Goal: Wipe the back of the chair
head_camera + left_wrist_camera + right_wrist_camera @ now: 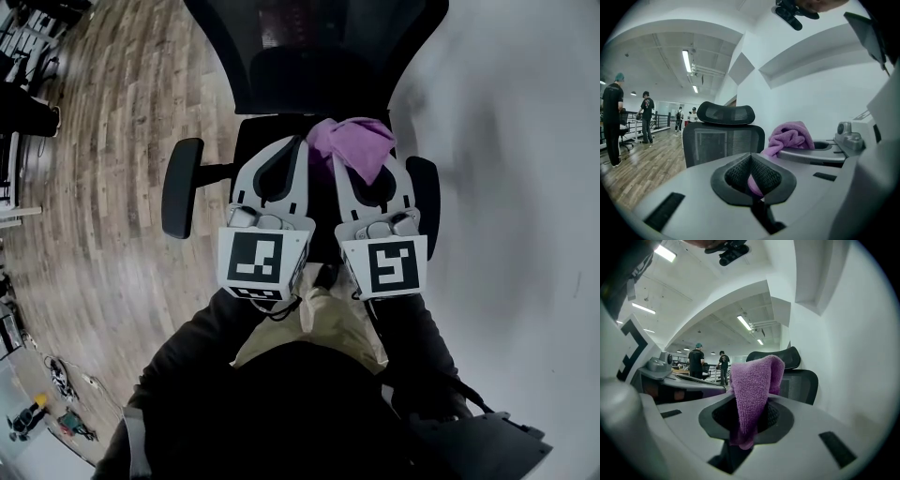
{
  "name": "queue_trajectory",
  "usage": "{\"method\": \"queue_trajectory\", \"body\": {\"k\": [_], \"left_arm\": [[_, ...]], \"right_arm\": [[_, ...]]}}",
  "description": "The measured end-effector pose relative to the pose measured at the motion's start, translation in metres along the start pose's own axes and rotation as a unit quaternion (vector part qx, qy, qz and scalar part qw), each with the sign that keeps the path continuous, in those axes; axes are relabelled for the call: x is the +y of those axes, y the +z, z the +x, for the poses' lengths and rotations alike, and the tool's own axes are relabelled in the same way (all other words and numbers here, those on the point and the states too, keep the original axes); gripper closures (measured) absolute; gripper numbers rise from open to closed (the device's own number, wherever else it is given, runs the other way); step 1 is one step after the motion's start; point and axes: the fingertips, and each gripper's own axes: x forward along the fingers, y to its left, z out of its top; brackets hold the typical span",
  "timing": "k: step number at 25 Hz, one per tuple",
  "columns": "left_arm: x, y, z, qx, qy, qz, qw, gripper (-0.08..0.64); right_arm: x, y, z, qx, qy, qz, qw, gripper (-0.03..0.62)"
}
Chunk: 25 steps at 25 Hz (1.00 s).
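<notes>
Wooden floor [103, 141] on the left and white wall [525, 141] on the right, with the black mesh-backed chair [319, 56] between them, its seat under both claws and its back just ahead of their tips, not touched. Right claw [754, 404] is clamped on the purple cloth [752, 380], which bunches up above the jaws and hangs in a short tail below them. Left claw [751, 158], just beside it, has its jaws together at the tips with a corner of the same cloth showing between the pads
</notes>
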Motion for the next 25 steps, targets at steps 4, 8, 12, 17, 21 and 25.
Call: {"method": "queue_trajectory", "body": {"k": [4,8,12,17,21,25], "left_arm": [[-0.007,0.000,-0.005,-0.001,-0.002,-0.001,1.0000,0.552],[-0.012,0.003,-0.007,-0.004,-0.006,0.008,0.9999,0.552],[-0.018,0.007,-0.010,-0.007,-0.014,0.016,0.9997,0.552],[-0.026,0.012,-0.008,-0.007,-0.017,0.016,0.9997,0.552],[-0.030,0.017,-0.008,-0.013,-0.020,0.020,0.9995,0.552],[-0.034,0.017,-0.011,-0.011,-0.020,0.025,0.9994,0.552]], "right_arm": [[0.001,0.004,-0.007,-0.005,-0.003,-0.002,1.000,0.525],[-0.001,0.006,-0.014,-0.008,-0.008,-0.001,1.000,0.525],[-0.002,0.011,-0.016,-0.013,-0.011,-0.006,1.000,0.525],[-0.009,0.018,-0.019,-0.015,-0.015,-0.004,1.000,0.525],[-0.011,0.020,-0.022,-0.018,-0.018,-0.006,1.000,0.525],[-0.012,0.022,-0.027,-0.022,-0.020,-0.003,1.000,0.524]]}}
